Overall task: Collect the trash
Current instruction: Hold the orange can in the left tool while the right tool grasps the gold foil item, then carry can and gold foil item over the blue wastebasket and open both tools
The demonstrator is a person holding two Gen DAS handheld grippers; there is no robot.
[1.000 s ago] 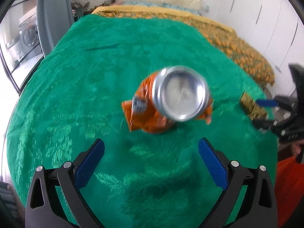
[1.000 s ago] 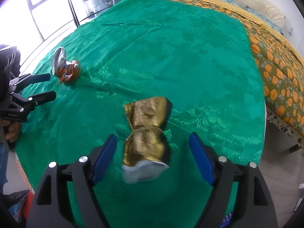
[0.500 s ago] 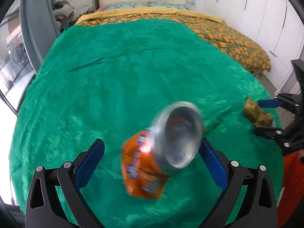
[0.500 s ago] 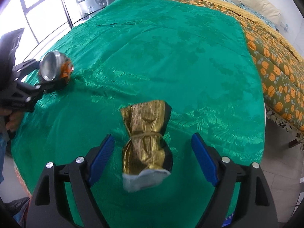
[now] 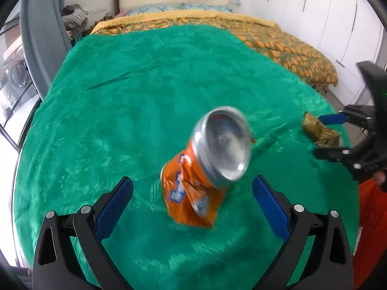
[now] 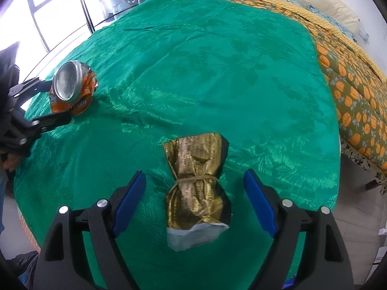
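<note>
Bedroom w/ white cupboards, a bed under a green cloth [image 5: 145, 91] and, beyond it, an orange-patterned cover [image 6: 350, 91]. Crushed orange can [image 5: 205, 169] lies on the cloth near its near edge, silver end tipped up toward the left wrist cam, blurred there. Left gripper [image 5: 192, 199] has both blue pads spread wide, one each side of the can, neither touching it. Right wrist view shows the same: can [image 6: 72, 89] between the dark fingers w/ gaps on both sides. Gold foil wrapper [image 6: 197, 181], cinched mid-length by a rubber band [image 6: 193, 180], silver-white inside showing at its near end, lies on the cloth close to the near edge, well apart from the can toward the patterned-cover side. Right gripper [image 6: 194, 199] is wide open too, pads either side of the wrapper's tied waist, clear of it.
</note>
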